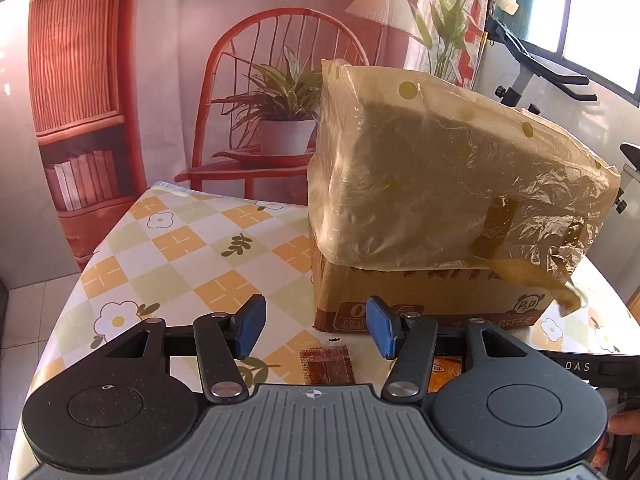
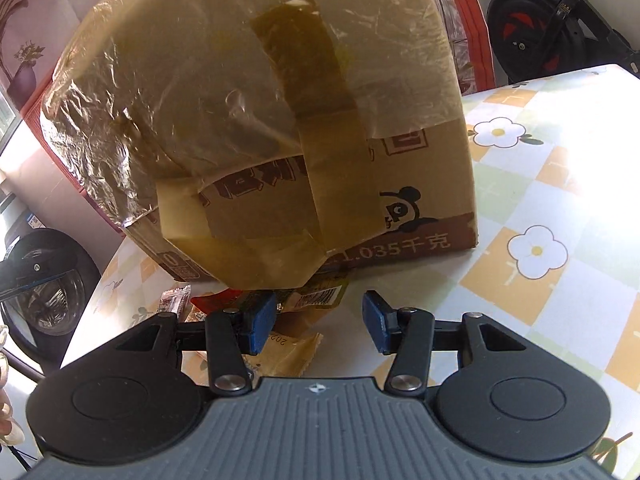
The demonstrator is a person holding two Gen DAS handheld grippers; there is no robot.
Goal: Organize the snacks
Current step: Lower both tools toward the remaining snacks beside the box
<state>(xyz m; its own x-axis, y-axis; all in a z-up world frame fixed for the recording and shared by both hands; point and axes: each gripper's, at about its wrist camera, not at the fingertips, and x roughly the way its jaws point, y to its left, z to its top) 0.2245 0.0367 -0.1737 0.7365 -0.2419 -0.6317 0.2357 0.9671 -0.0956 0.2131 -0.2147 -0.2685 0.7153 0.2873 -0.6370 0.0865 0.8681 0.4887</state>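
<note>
Behind both empty, half-open jaws, snack packets [image 2: 304,300] half-hidden under bag-draped cardboard box [image 2: 424,184].

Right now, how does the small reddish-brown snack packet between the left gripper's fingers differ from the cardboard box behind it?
The snack packet lies flat and thin on the tablecloth; the cardboard box stands tall. The snack packet is far smaller than the cardboard box. The snack packet is bare; the cardboard box is draped in a yellowish plastic bag and taped. Both rest on the tablecloth, untouched by the left gripper.
</note>
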